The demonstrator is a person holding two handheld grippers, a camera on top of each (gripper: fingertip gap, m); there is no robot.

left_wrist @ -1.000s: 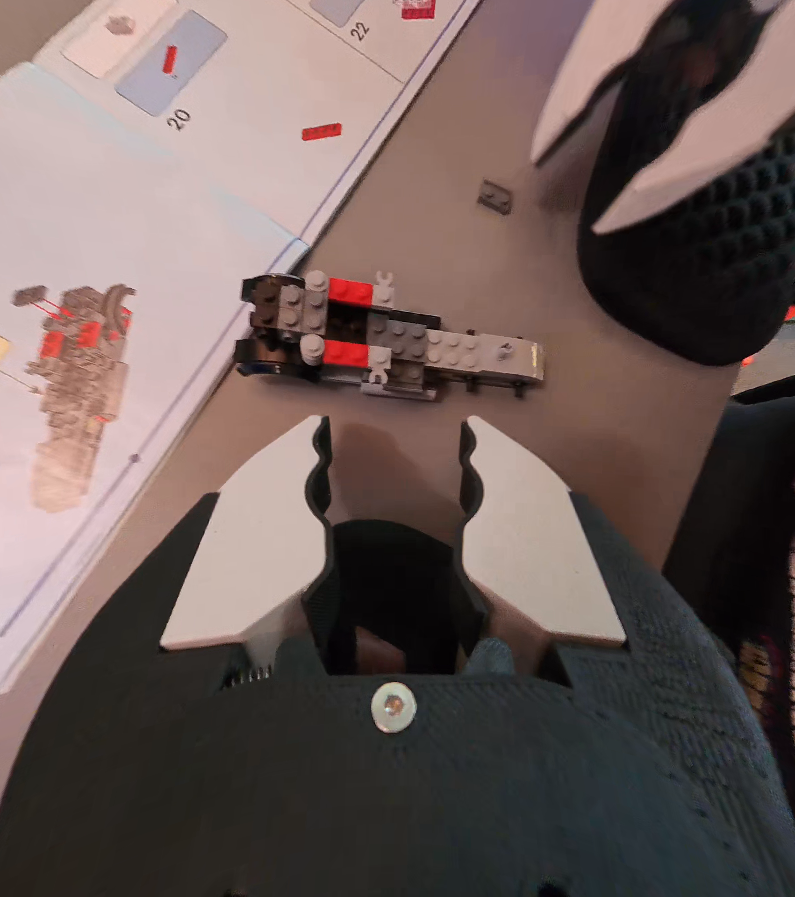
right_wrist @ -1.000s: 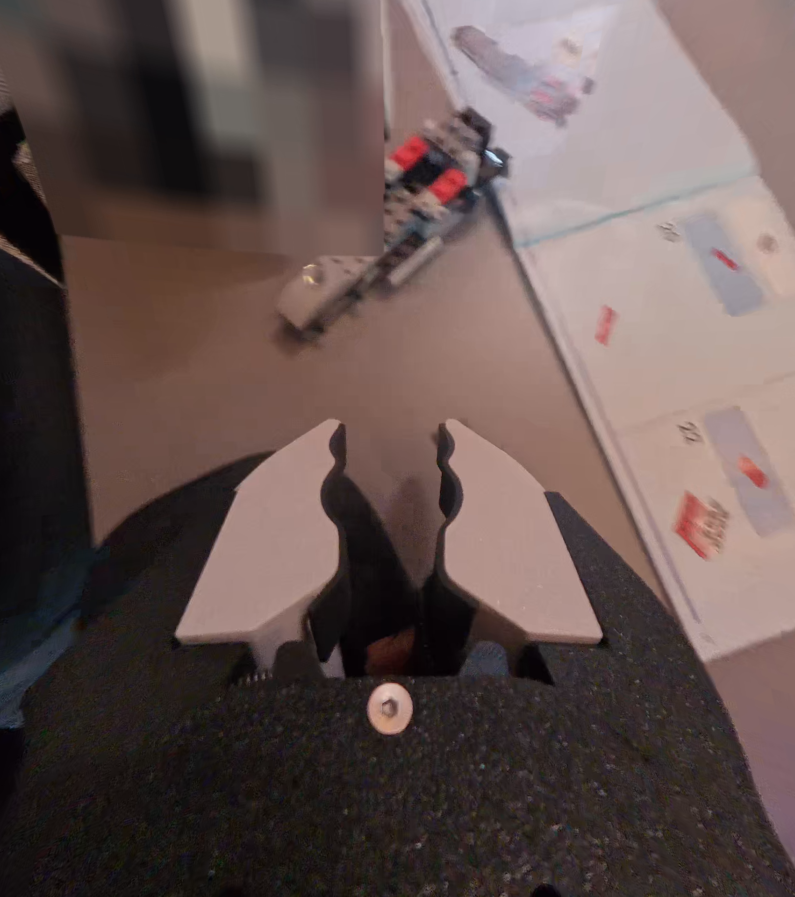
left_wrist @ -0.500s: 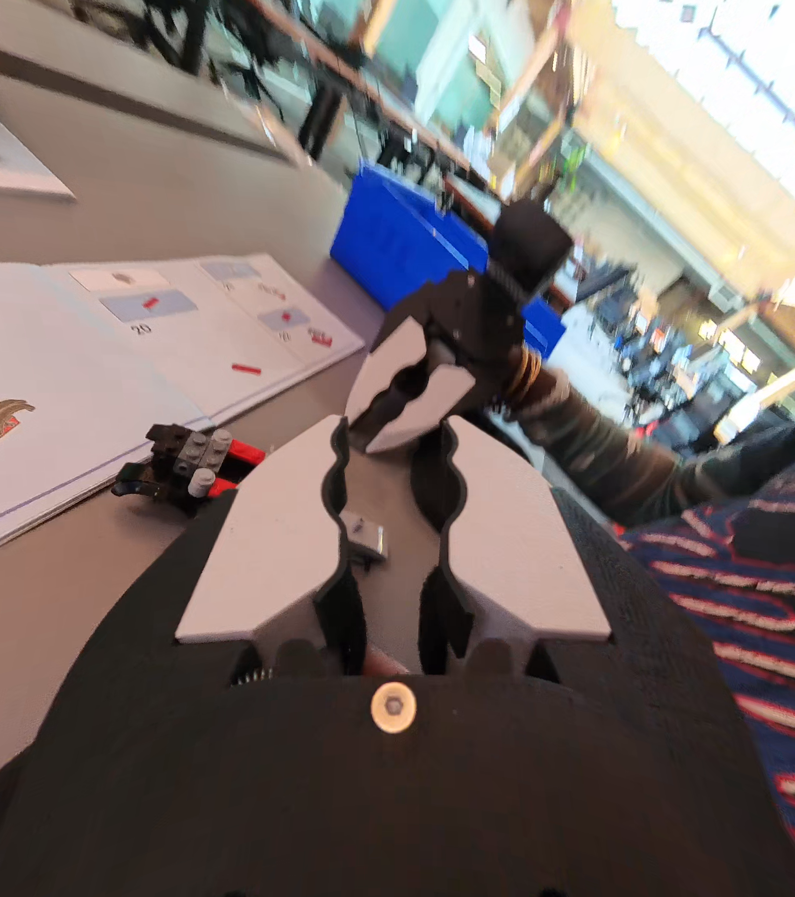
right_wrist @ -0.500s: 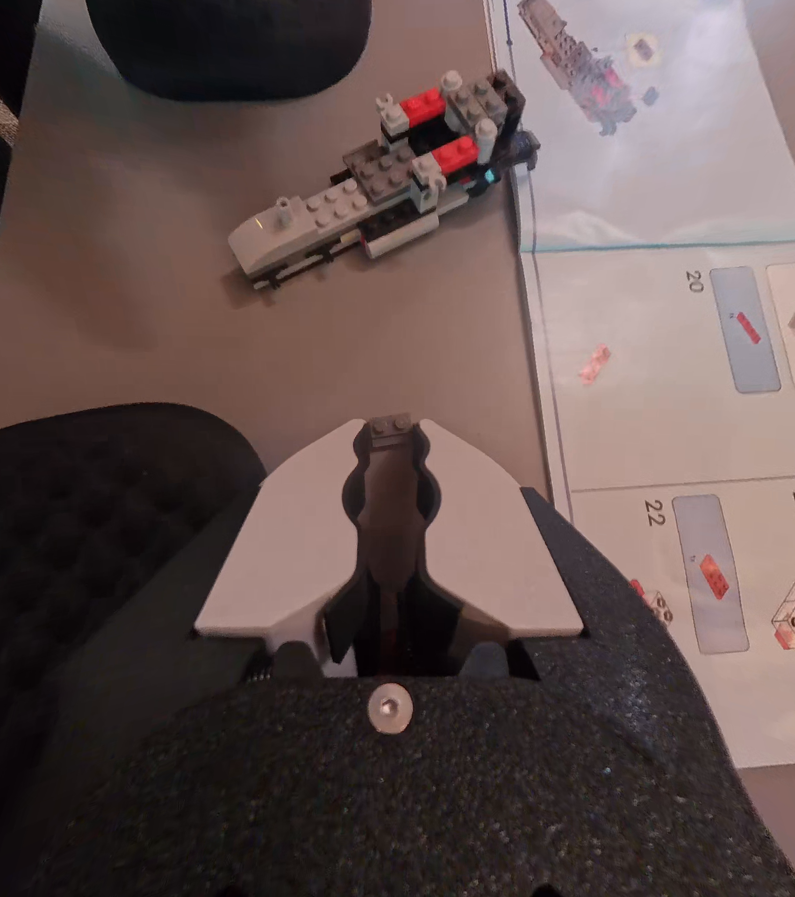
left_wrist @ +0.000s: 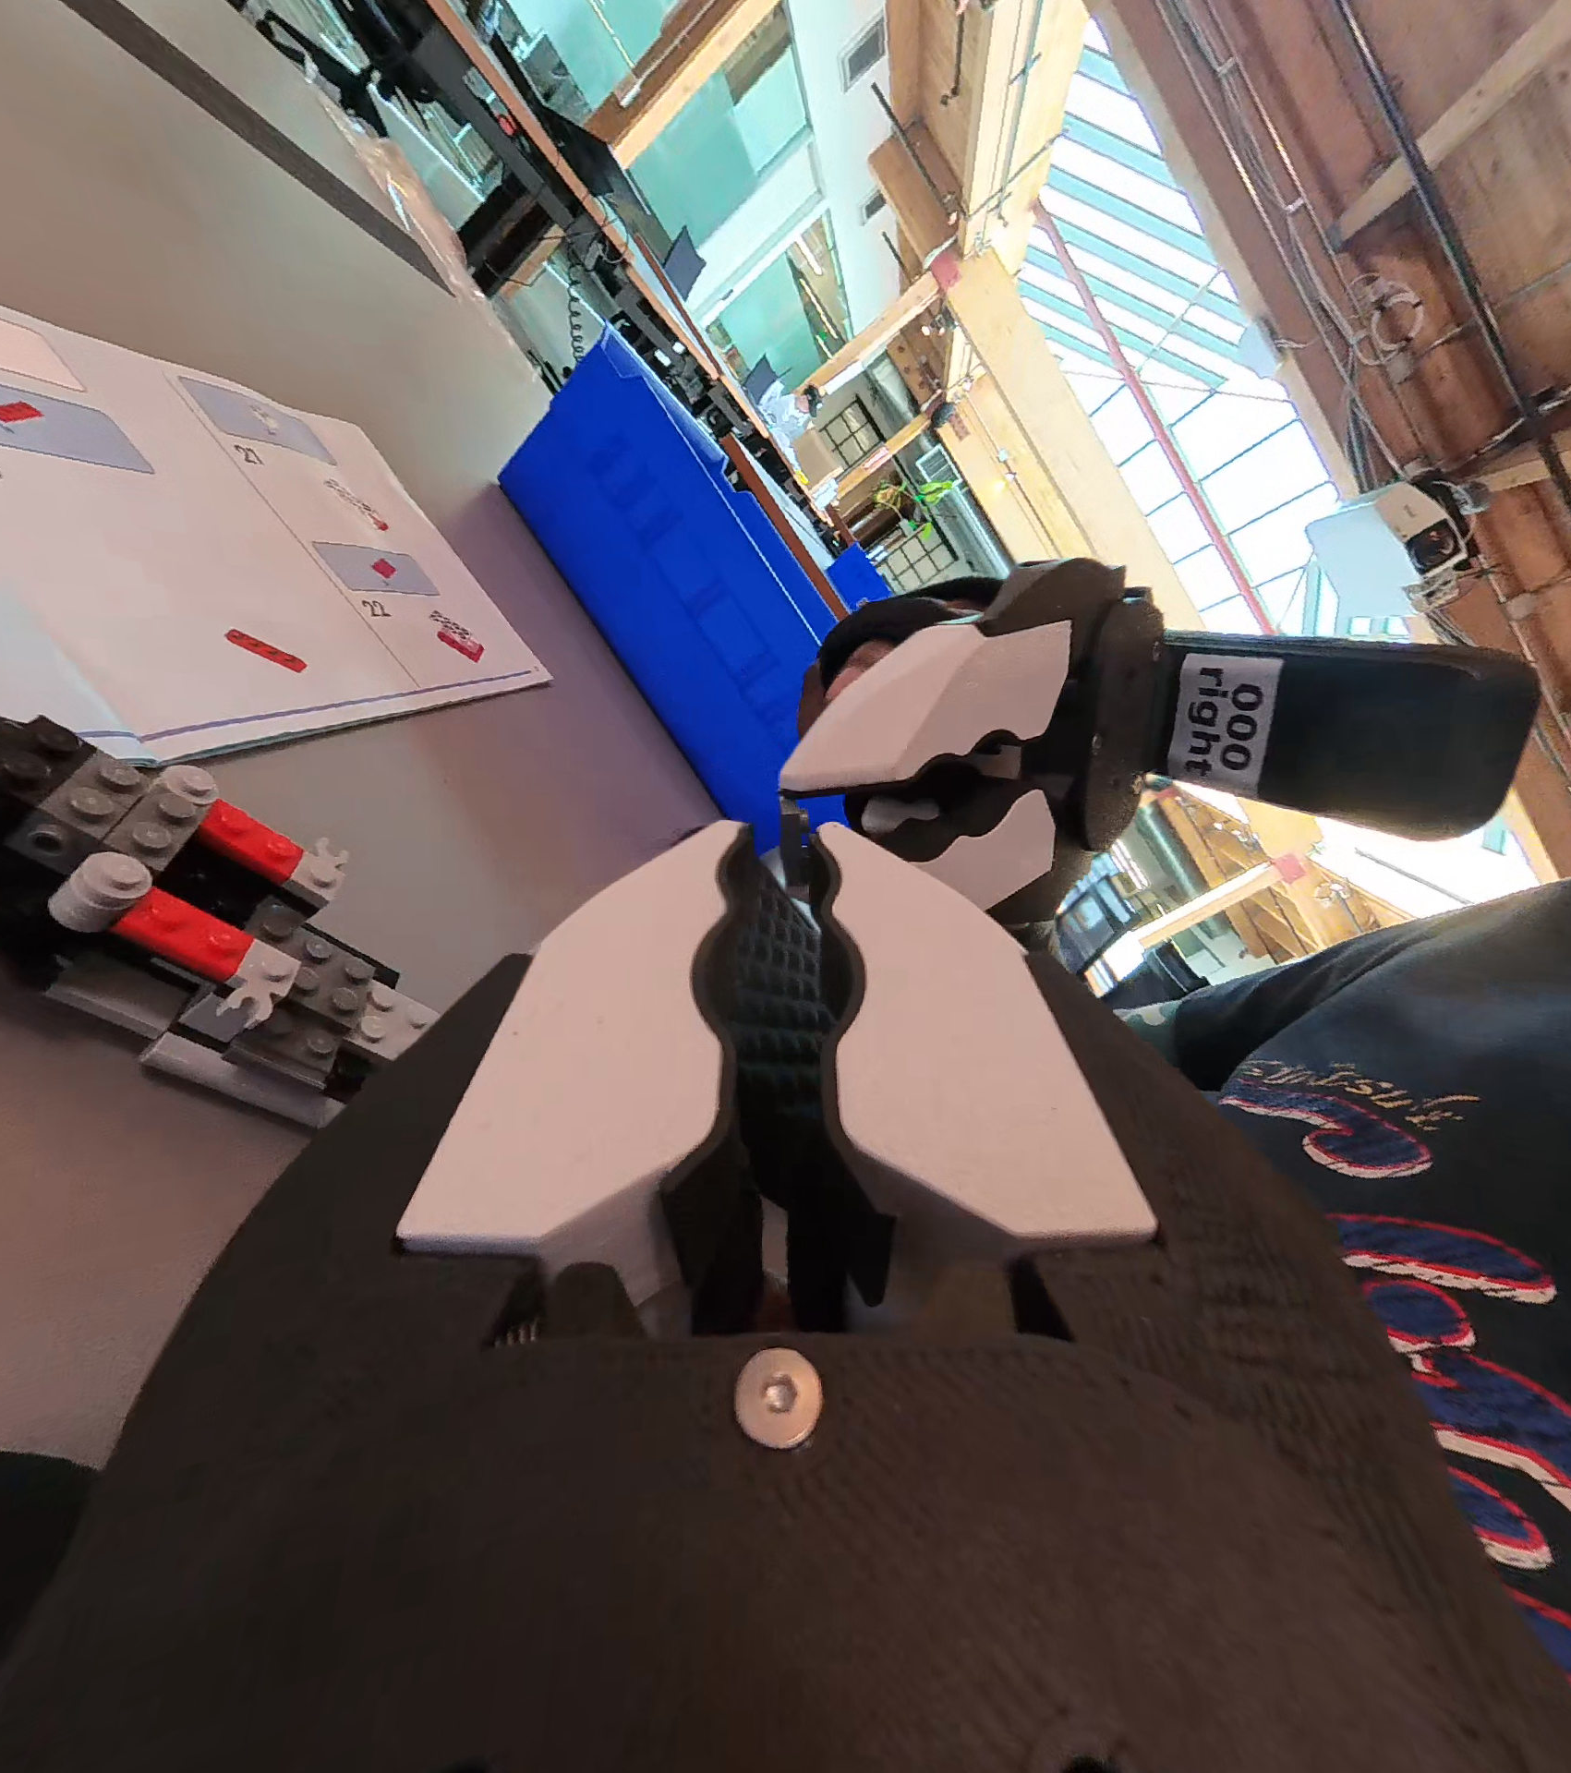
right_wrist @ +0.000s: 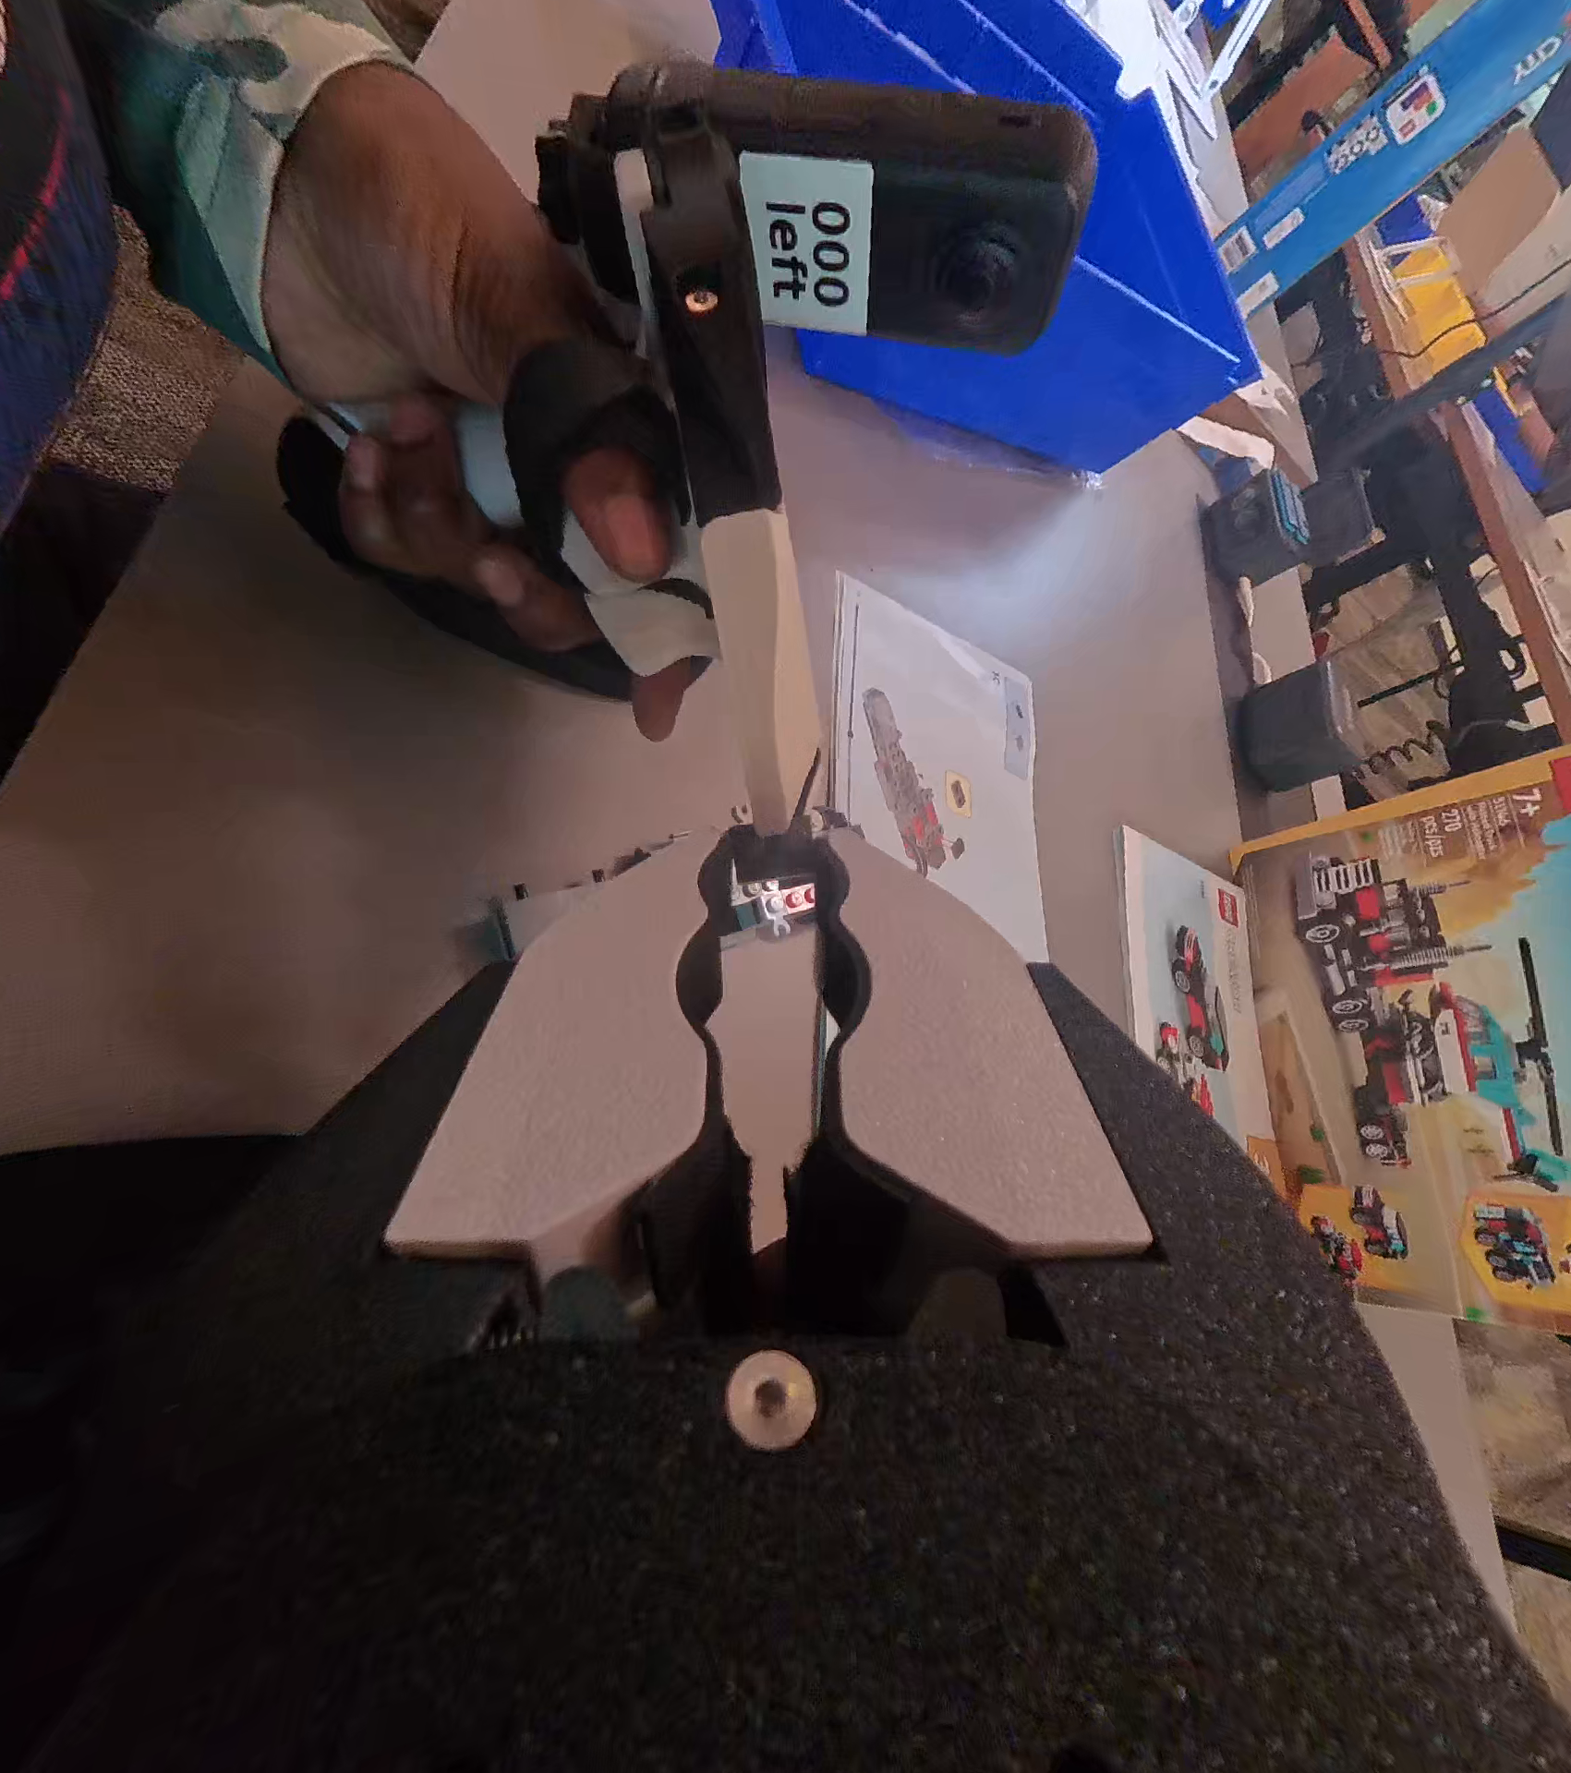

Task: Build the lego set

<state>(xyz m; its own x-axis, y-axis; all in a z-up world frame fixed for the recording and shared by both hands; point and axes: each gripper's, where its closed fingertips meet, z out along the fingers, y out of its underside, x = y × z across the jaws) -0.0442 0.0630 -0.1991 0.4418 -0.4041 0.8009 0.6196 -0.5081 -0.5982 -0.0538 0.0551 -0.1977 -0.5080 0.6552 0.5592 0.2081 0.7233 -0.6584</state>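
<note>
The part-built model [left_wrist: 138, 911], grey and black with red plates, lies on the grey table [left_wrist: 42, 1247] left of my left gripper [left_wrist: 781, 842]. It also shows through the finger gap in the right wrist view [right_wrist: 781, 902]. A small dark grey plate [left_wrist: 796, 849] sits between my left gripper's nearly closed tips. My right gripper [left_wrist: 824, 796] meets it tip to tip from the far side and is closed to the plate's width. In the right wrist view my right gripper [right_wrist: 778, 849] touches the left gripper [right_wrist: 781, 815], held by a hand [right_wrist: 397, 288]. Both are raised above the table.
The open instruction booklet [left_wrist: 186, 537] lies beyond the model, with a loose red plate [left_wrist: 266, 650] on it. A blue bin [left_wrist: 666, 576] stands at the table's far side. A set box [right_wrist: 1482, 1007] and a second booklet [right_wrist: 1184, 959] lie to the right. Left and right tips are no more than a few centimetres apart.
The right gripper picked the dark grey plate off the table and lifted it. The left gripper tilted up from the model, came tip to tip with the right, and closed on the plate.
</note>
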